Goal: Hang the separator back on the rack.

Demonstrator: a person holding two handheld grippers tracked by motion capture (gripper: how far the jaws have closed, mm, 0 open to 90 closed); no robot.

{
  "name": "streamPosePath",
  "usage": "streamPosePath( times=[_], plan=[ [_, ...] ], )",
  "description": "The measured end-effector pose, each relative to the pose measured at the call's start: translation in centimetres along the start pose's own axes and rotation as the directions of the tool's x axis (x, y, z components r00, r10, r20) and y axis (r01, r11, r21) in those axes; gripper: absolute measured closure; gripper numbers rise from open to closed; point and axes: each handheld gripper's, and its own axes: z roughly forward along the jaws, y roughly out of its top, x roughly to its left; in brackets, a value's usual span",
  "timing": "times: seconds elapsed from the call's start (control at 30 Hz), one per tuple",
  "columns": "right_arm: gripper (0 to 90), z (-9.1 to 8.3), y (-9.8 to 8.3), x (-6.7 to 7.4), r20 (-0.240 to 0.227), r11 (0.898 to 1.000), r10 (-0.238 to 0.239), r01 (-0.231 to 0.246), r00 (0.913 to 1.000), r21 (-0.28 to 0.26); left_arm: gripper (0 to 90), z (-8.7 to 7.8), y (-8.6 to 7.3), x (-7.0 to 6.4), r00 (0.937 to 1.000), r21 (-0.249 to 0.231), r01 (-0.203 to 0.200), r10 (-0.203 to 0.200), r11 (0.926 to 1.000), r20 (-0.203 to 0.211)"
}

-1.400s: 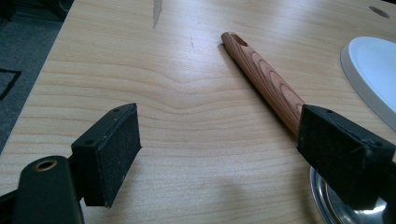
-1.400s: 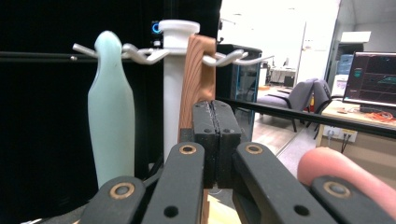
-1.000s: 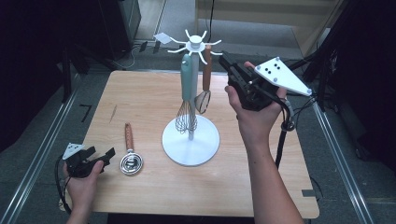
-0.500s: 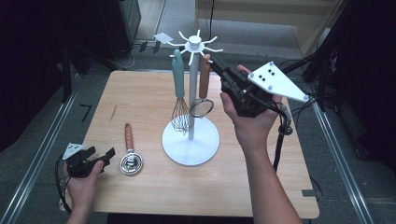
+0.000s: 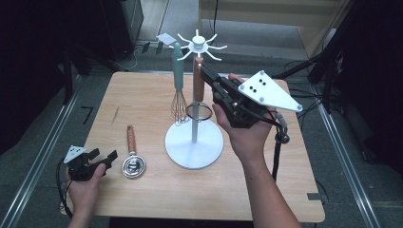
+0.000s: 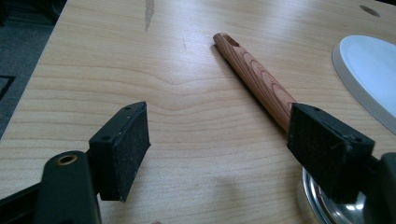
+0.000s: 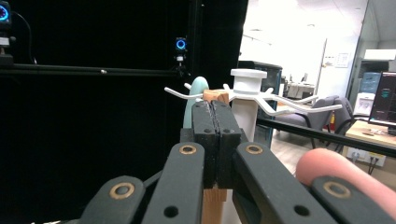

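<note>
While the right tool point(image 5: 205, 72) is up by the top of the white rack point(image 5: 194, 142), its two black jaws are pressed together. In the right gripper view they meet in front of a wooden handle point(image 7: 215, 96), and I cannot tell if they pinch it. That handle belongs to a strainer with a wire ring point(image 5: 198, 111), and it hangs from one of the rack's hooks. Next to it hangs one whisk with a pale green handle point(image 5: 177, 71). So two things hang on the rack. The rack has one pole, a round white foot and a star of thin white hooks at the top.

The left tool point(image 5: 105, 158) is low at the near left corner of the desk point(image 5: 142, 90). Its two jaws are apart, with bare wood between them, and they have just been closing a little. Nothing is in them. One jaw sits right in front of a second strainer with a wooden handle point(image 6: 256, 77), which lies flat on the desk. Its shiny round bowl point(image 5: 134, 166) is just beside that tool, and its handle points away toward the far side. This strainer lies a little left of the rack's foot and does not touch it.

I count two tools, two hands, one rack, two strainers and one whisk.
</note>
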Motion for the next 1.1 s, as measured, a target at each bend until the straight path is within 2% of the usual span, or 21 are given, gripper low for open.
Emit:
streamPosePath(
  times=[0.17,0.3,0.63,0.73,0.93,1.1],
  plan=[
    [90.0,-0.1,-0.2,-0.5,0.02,1.0,0.008,-0.008,0.9998,0.0,30.3,0.0,0.0,-0.1,0.9998,-0.004,-0.013,0.013,0.9999,0.012],
    [90.0,-0.4,-0.3,-1.4,0.055,1.0,0.023,-0.023,0.9982,-0.001,35.2,-0.1,0.0,-0.2,0.9994,-0.005,-0.023,0.023,0.9997,0.024],
    [90.0,-0.4,-0.2,-2.4,0.088,1.0,0.028,-0.028,0.9958,-0.004,49.4,-0.2,-0.1,-0.3,0.9965,-0.014,-0.037,0.038,0.9992,0.074],
    [90.0,-0.5,-0.4,-2.7,0.099,0.999,0.043,-0.043,0.9941,-0.005,52.8,-0.2,-0.1,-0.5,0.9939,-0.012,-0.047,0.048,0.9988,0.099],
    [90.0,-1.0,-1.8,-3.4,0.115,0.999,0.037,-0.041,0.9927,0.033,62.9,-0.2,-0.1,-0.7,0.9888,0.006,-0.069,0.068,0.9976,0.133],
    [89.7,-1.9,-3.8,-4.4,0.141,0.995,0.045,-0.056,0.989,0.077,71.0,0.0,-0.1,-1.2,0.9847,0.032,-0.071,0.065,0.997,0.162]
  ],
)
